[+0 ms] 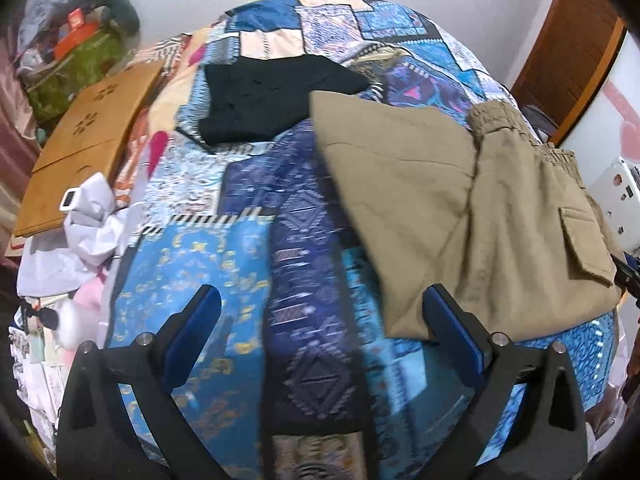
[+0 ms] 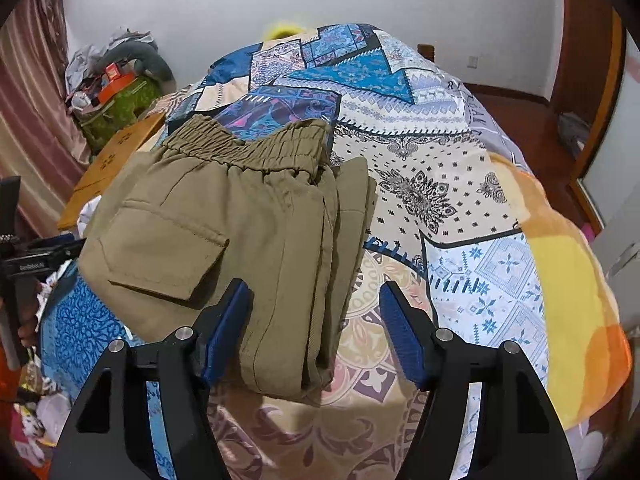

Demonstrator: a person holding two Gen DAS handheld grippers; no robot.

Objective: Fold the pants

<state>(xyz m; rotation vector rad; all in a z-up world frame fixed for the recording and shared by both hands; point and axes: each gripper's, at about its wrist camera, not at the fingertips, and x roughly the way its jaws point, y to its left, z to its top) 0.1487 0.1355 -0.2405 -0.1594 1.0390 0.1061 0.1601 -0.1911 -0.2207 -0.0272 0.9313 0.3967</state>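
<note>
Khaki pants (image 1: pixel 460 208) lie folded on the patterned bedspread (image 1: pixel 200 264), elastic waistband at the far end and a flap pocket on top. My left gripper (image 1: pixel 320 312) hangs open over bare bedspread, its right fingertip just short of the pants' near corner. In the right wrist view the pants (image 2: pixel 240 220) fill the left centre. My right gripper (image 2: pixel 316 308) is open, its jaws straddling the pants' near right folded edge. Its left pad (image 2: pixel 232 320) lies against the fabric and its right pad (image 2: pixel 400 332) stands clear over the bedspread (image 2: pixel 440 184).
A black garment (image 1: pixel 272 96) lies folded further back on the bed. A wooden board (image 1: pixel 88 140) and crumpled white cloth (image 1: pixel 88 232) sit at the bed's left side, with a green bag (image 1: pixel 76 68) of clutter behind. A wooden door (image 1: pixel 572 40) stands at the right.
</note>
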